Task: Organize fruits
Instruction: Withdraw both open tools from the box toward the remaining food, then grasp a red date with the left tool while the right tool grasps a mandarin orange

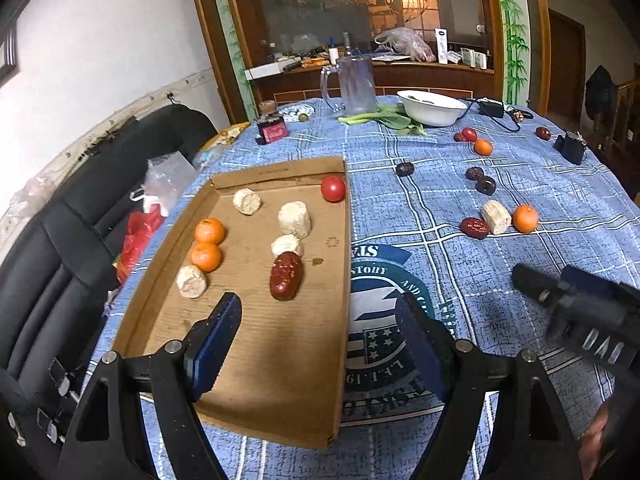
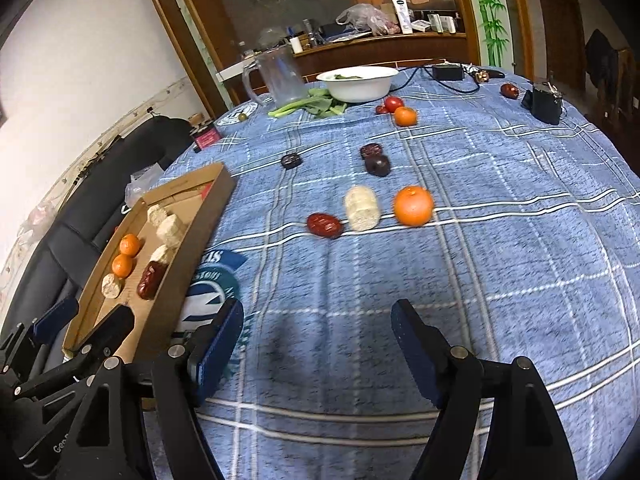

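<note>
Tray contents: we count in the cardboard tray (image 1: 256,344), frame left, two tangerines (image 1: 209,231), four pale chunks (image 1: 295,219), one red date (image 1: 285,275), one tomato (image 1: 333,188).
Bowl: the white bowl (image 1: 434,109), upper centre, holds greens.
Grippers: we see the left gripper (image 1: 320,312) and the right gripper (image 2: 318,320) wide, empty.

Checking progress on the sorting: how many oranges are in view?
4. Two side by side in the cardboard tray: and. Two loose on the tablecloth: a near one, a far one.

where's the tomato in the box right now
In the left wrist view, the tomato sits in the cardboard box's far right corner, apart from the other pieces.
</note>
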The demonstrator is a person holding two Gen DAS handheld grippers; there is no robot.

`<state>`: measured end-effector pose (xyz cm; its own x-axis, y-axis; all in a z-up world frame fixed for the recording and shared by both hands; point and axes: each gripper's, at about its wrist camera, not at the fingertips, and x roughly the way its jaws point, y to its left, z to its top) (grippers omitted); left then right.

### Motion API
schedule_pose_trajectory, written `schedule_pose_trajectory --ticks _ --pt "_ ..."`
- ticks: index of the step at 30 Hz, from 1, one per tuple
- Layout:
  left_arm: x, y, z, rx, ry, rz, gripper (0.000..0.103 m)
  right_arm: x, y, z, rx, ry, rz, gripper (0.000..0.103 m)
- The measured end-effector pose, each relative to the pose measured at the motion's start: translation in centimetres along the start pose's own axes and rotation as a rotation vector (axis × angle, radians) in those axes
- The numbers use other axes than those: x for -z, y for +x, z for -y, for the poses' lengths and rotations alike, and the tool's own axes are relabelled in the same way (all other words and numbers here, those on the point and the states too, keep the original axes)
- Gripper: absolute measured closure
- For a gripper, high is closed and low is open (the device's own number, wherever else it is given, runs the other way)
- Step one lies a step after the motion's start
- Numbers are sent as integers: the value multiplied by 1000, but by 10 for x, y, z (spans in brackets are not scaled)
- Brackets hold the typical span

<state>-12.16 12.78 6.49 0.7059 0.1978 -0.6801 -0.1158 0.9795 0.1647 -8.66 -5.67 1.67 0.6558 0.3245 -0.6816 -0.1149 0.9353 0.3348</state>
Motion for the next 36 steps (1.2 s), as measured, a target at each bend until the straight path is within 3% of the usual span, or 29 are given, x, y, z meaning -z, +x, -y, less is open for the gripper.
schedule_pose_trajectory --ticks 11,16,21,26,30,36 --pt "-11 13 13 175 -11 16 25 -34 4 81 151 85 -33 23" --pt "-13 15 24 247 18 27 25 -57 26 78 91 30 -64 23" --pt "-18 18 41 345 66 12 30 -69 51 69 79 -26 -70 33" --pt "-22 28 56 383 84 -26 40 -66 68 63 36 -52 -93 39" --pt "-28 39 64 405 72 -54 40 -66 71 65 21 -58 -88 44" --pt "-39 51 73 393 77 -62 40 -67 69 71 20 -52 -92 61"
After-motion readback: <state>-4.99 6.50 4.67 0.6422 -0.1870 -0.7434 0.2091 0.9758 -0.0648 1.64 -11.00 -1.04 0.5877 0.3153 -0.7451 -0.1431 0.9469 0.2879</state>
